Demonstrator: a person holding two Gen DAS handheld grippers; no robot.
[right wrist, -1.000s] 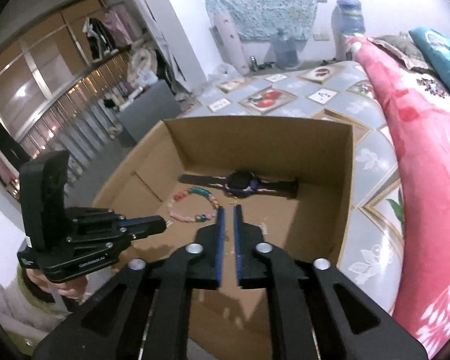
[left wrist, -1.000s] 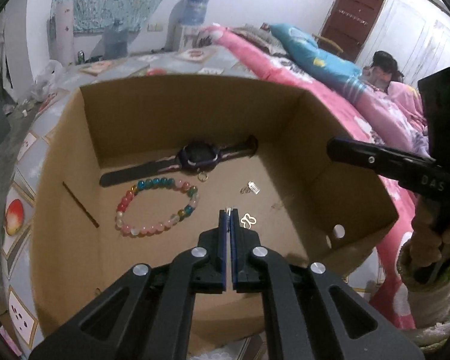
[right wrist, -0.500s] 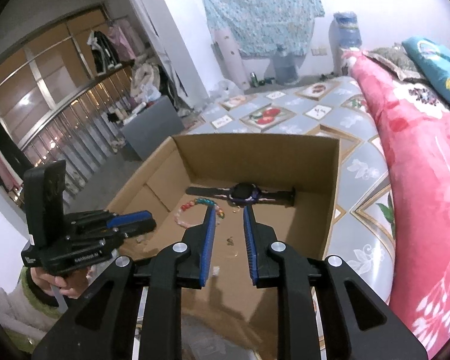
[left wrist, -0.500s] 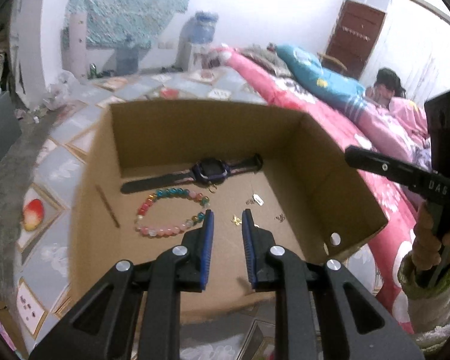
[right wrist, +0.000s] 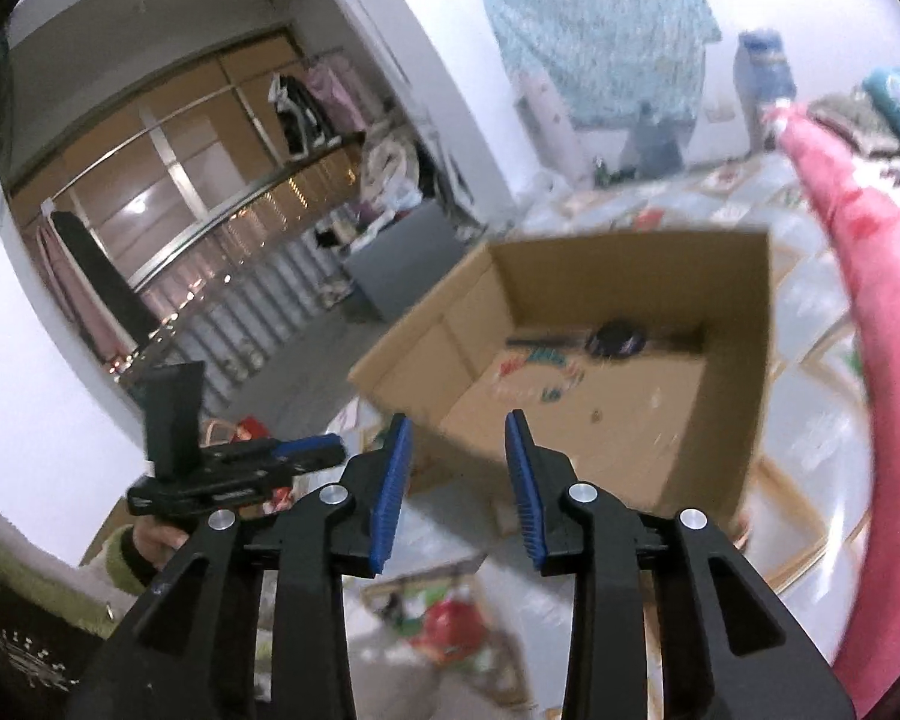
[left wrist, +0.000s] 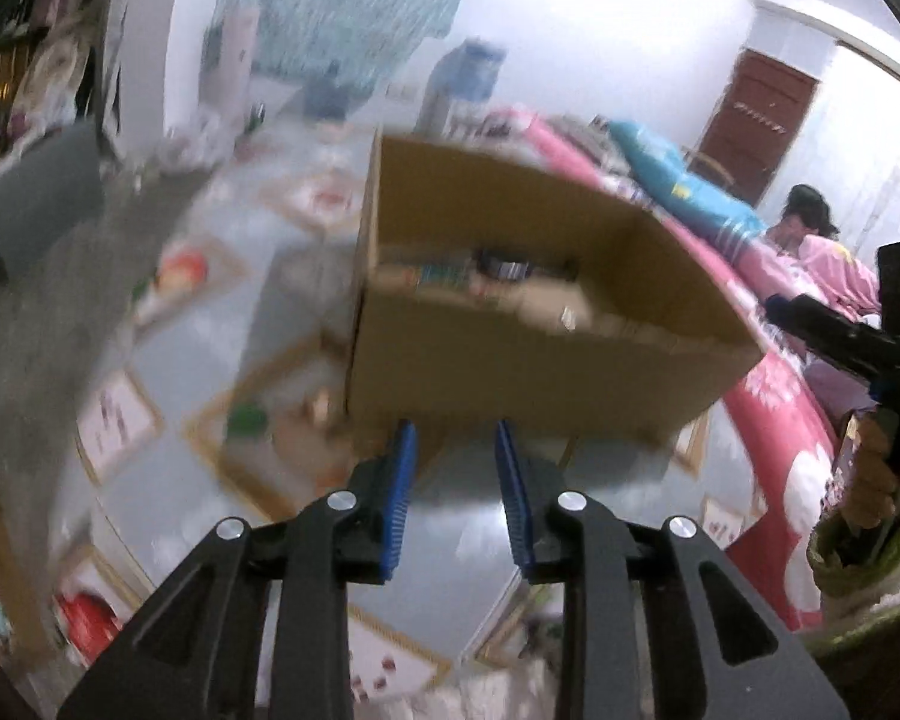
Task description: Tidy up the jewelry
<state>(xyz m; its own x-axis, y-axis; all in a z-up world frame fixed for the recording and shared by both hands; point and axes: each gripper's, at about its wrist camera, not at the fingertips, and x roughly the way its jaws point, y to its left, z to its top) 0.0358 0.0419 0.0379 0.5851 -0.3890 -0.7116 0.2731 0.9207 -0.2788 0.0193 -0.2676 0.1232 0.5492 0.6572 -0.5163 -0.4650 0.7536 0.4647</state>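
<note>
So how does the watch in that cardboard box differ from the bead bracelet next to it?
In the right wrist view, the watch is dark, almost black, while the bead bracelet is many-coloured, with pink, red and teal beads. The watch lies stretched out straight along the far wall of the cardboard box; the bracelet curls into a loop nearer the camera. Both lie loose on the box floor, blurred, and neither is held by a gripper.
</note>
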